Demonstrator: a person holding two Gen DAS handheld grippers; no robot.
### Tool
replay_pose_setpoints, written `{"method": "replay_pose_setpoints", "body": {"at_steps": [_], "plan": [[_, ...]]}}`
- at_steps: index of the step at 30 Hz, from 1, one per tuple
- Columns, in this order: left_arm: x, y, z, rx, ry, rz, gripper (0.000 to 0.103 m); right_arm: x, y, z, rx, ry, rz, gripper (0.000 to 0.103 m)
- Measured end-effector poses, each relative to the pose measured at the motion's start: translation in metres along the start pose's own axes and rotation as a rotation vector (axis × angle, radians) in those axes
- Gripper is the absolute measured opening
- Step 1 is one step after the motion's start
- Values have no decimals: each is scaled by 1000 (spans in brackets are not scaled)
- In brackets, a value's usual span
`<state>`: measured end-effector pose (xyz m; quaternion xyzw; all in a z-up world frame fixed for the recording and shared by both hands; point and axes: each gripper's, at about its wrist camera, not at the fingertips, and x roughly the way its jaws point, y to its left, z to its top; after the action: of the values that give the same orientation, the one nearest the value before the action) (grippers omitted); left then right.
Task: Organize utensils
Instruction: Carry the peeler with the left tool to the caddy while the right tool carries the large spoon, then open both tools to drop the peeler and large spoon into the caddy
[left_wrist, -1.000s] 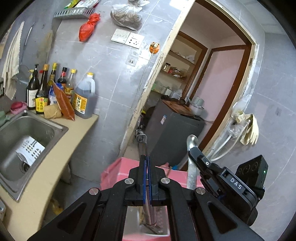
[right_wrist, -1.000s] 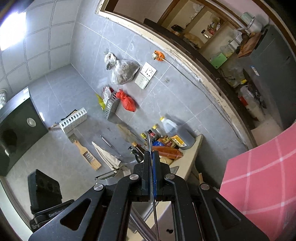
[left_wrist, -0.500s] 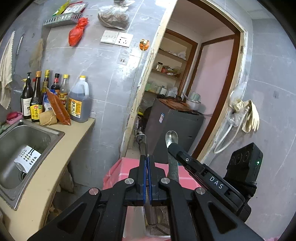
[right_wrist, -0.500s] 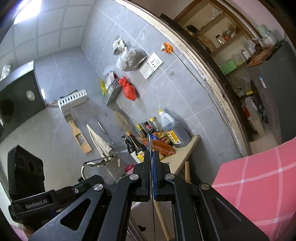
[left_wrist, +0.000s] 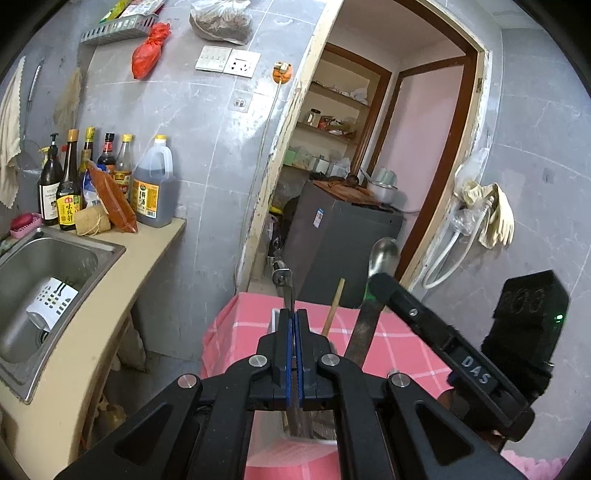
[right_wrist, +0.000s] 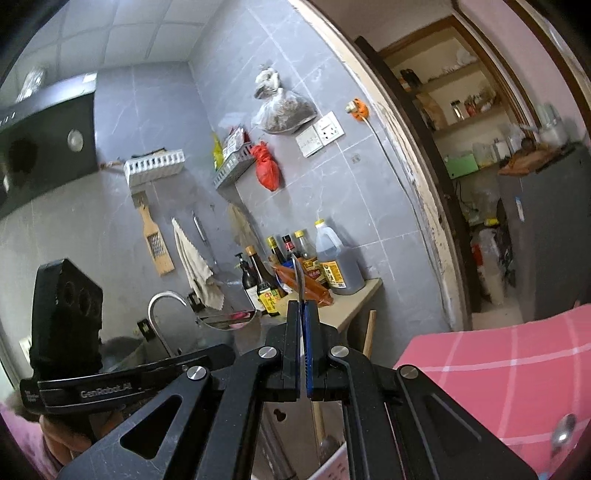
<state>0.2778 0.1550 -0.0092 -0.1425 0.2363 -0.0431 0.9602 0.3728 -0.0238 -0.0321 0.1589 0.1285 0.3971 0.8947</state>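
Observation:
My left gripper (left_wrist: 294, 325) is shut on a flat metal utensil handle (left_wrist: 283, 284) that points up and away, its lower end hidden behind the jaws. My right gripper (right_wrist: 303, 314) is shut on a metal spoon; in its own view the spoon shows edge-on (right_wrist: 300, 277). In the left wrist view the spoon's bowl (left_wrist: 384, 254) stands up to the right, with the right gripper's body (left_wrist: 443, 354) across it. A wooden stick (left_wrist: 334, 306) stands between the two utensils, over a container low in the left wrist view that is mostly hidden. It also shows in the right wrist view (right_wrist: 369, 332).
A pink checked cloth (left_wrist: 399, 332) covers the table below. A steel sink (left_wrist: 40, 273) and a counter with several sauce bottles (left_wrist: 110, 177) lie left. A doorway (left_wrist: 369, 147) with a grey cabinet (left_wrist: 340, 236) is ahead. A tap (right_wrist: 162, 314) shows in the right wrist view.
Both views have tilted more upright. The spoon and right gripper have moved right and closer in the left wrist view. The wooden stick has come into view.

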Motion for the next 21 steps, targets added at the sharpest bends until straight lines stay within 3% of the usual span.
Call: {"method": "replay_pose_setpoints", "body": {"at_steps": [10,17,21], "plan": [[-7,-5,-9,-9,47,-12,2,-23,29,2,-112,31,-34,3],[-12,-3,-12,-35,73,-20,3,-33,37,1,-135,41,-61,3],[-13,-1,-12,-49,85,-23,3,-41,34,-9,-98,94,-86,3]]}}
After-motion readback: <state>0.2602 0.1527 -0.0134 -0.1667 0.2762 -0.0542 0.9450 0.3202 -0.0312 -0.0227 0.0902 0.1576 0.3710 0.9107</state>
